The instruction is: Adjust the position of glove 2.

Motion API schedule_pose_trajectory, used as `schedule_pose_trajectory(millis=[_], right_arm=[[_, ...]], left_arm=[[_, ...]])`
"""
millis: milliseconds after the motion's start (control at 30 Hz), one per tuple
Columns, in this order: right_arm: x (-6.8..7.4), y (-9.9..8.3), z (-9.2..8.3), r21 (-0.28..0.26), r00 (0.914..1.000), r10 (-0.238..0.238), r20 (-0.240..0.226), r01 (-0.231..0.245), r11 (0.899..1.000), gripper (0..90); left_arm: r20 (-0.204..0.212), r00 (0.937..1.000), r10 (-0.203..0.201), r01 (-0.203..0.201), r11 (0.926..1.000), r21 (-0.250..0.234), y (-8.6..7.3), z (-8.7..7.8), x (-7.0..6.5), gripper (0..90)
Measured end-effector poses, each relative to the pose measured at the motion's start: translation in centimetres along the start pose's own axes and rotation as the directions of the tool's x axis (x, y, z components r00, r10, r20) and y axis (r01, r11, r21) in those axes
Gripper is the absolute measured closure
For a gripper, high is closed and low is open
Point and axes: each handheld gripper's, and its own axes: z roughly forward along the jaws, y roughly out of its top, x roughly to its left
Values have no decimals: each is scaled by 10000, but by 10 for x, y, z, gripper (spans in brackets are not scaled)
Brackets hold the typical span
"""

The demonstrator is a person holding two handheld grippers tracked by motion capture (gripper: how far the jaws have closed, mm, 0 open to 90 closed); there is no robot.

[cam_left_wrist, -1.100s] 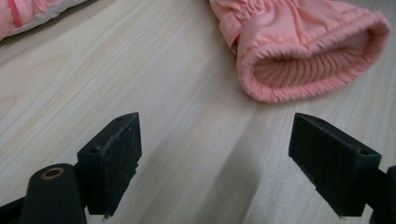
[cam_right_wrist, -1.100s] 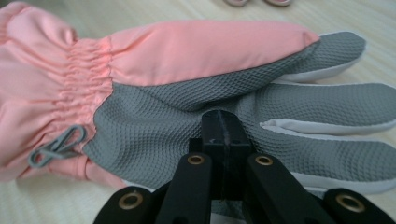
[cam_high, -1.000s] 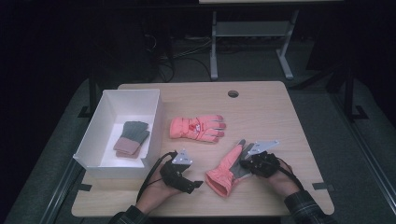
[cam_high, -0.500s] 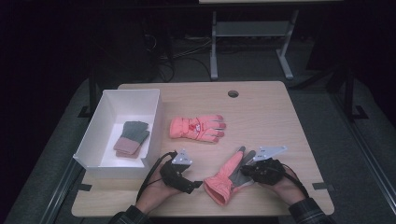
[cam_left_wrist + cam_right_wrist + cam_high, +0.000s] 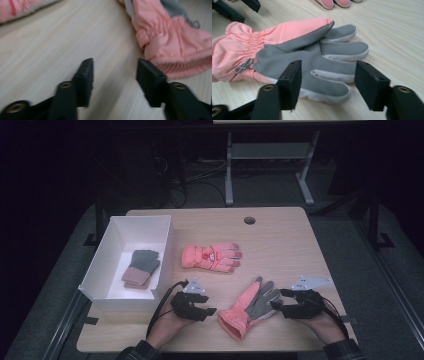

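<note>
A pink glove with a grey palm [image 5: 250, 307] lies palm up near the table's front edge, cuff toward the person. My left gripper [image 5: 212, 310] is open just left of its cuff [image 5: 172, 50], jaws apart over bare wood. My right gripper [image 5: 274, 304] is open at the glove's fingers [image 5: 337, 60], which lie just beyond the gap between its jaws. A second pink glove [image 5: 211, 256] lies flat, back up, mid-table. A small grey and pink glove [image 5: 141, 267] rests inside the white box [image 5: 102, 265].
The white box stands at the table's left side, close to my left hand. A round cable hole [image 5: 249, 220] sits near the far edge. Bare wood stretches across the table's right half and far side.
My right gripper has let go of the grey-palmed glove and drawn back to the right. The glove now lies flat on the table. My left gripper has hardly moved.
</note>
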Motion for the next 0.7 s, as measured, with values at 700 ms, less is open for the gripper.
schedule_pose_trajectory(millis=[700], right_arm=[[-7, -29, -25, -205, 9970, 649, 423, -641, 9977, 186]], left_arm=[[-1936, 9770, -891, 901, 9959, -33, 79, 26, 52, 897]])
